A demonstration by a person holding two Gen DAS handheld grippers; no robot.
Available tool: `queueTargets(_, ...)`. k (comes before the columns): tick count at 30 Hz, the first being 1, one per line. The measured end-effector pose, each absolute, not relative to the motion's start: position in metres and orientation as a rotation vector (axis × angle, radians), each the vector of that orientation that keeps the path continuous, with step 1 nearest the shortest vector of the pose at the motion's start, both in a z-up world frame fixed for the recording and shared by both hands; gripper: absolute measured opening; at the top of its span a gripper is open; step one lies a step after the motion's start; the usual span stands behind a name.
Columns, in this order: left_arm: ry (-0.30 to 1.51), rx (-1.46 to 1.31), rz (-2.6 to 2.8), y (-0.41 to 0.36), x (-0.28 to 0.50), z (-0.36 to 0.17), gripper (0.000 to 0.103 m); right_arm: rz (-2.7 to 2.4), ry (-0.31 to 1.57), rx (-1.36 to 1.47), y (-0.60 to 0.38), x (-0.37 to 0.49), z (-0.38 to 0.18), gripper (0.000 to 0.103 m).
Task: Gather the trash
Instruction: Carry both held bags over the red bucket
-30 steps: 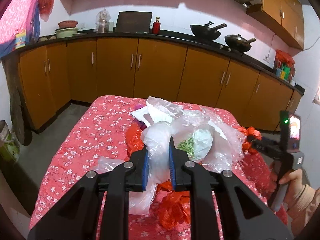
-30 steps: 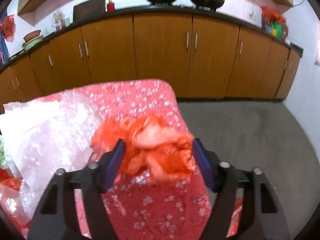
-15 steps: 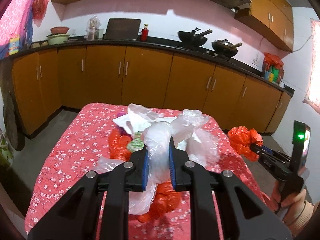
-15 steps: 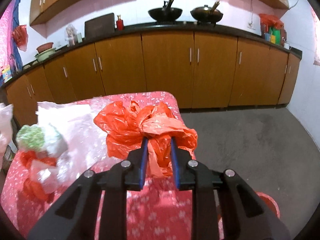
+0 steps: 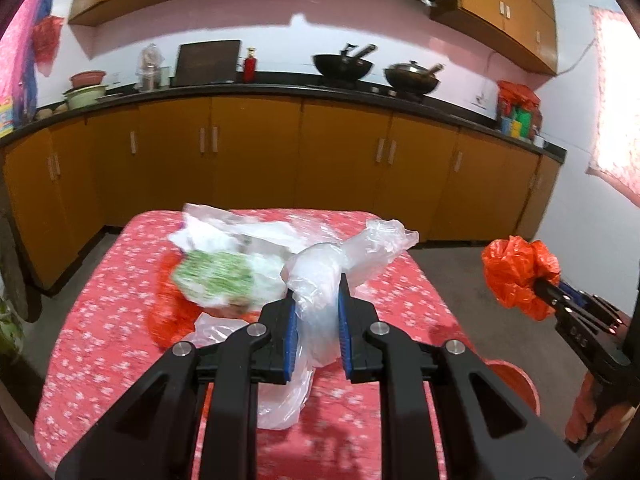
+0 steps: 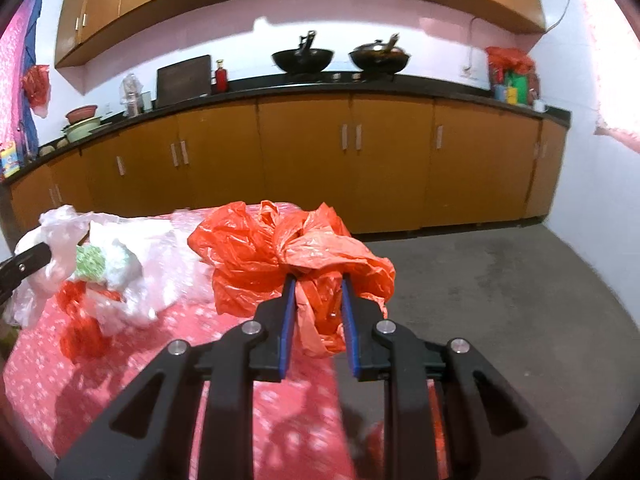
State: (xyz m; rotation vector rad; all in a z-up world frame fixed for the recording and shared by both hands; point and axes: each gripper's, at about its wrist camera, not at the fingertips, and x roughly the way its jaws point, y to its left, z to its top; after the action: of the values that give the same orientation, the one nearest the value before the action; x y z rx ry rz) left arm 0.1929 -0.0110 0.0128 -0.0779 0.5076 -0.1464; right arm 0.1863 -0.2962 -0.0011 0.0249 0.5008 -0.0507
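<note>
Centrally in the left wrist view, a clear plastic bag (image 5: 320, 280) is clamped by the left claw (image 5: 316, 300) above the floral-clothed bench (image 5: 100, 340). Behind it, upper left of the claw, a heap of clear wrapping with a green-speckled bundle (image 5: 216, 276) lies on the bench. At the right edge the right claw (image 5: 546, 286) is seen, closed on an orange plastic bag (image 5: 516, 276) held off the bench over the grey floor (image 5: 460, 272). A red bin (image 5: 516, 384) is partly visible at lower right, beside the bench
</note>
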Motion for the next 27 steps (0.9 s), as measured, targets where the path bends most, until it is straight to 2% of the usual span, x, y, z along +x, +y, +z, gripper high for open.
queueTargets(15, 0.575, -0.031, -0.370, -0.132, 0.173, -0.014, 0.017, -0.341, 0.506, 0.088, -0.406, 0.100, -0.023, 0.022)
queueTargets(27, 0.635, 0.047, -0.481, -0.203, 0.159, -0.037, 0.017, -0.424, 0.572, 0.152, -0.446, 0.080, -0.055, 0.022)
